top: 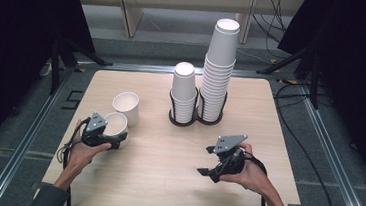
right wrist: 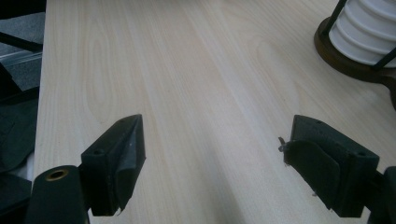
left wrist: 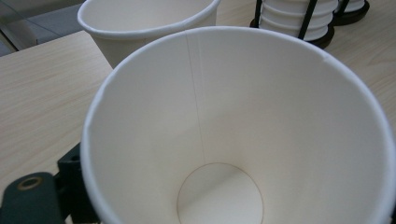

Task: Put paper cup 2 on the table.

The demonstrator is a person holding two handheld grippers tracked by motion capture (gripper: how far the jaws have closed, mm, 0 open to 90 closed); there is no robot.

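Observation:
A white paper cup [top: 115, 123] stands open side up at the table's left, and in the left gripper view this cup [left wrist: 243, 116] sits right in front of the camera, its bare bottom showing. My left gripper [top: 111, 138] holds it from the near side. One black finger [left wrist: 70, 186] lies against the outside of the cup wall; the other is hidden behind the cup. A second empty cup [top: 126, 105] [left wrist: 140, 23] stands just beyond. My right gripper [top: 207, 160] [right wrist: 215, 163] rests open over bare wood at the near right, with nothing between its fingers.
Two stacks of upside-down white cups stand in dark wire holders at the table's far middle: a short stack [top: 183, 90] and a tall stack [top: 219, 71] [right wrist: 364, 32]. The wooden table [top: 154, 181] ends close behind both hands. Cables run on the floor at the right.

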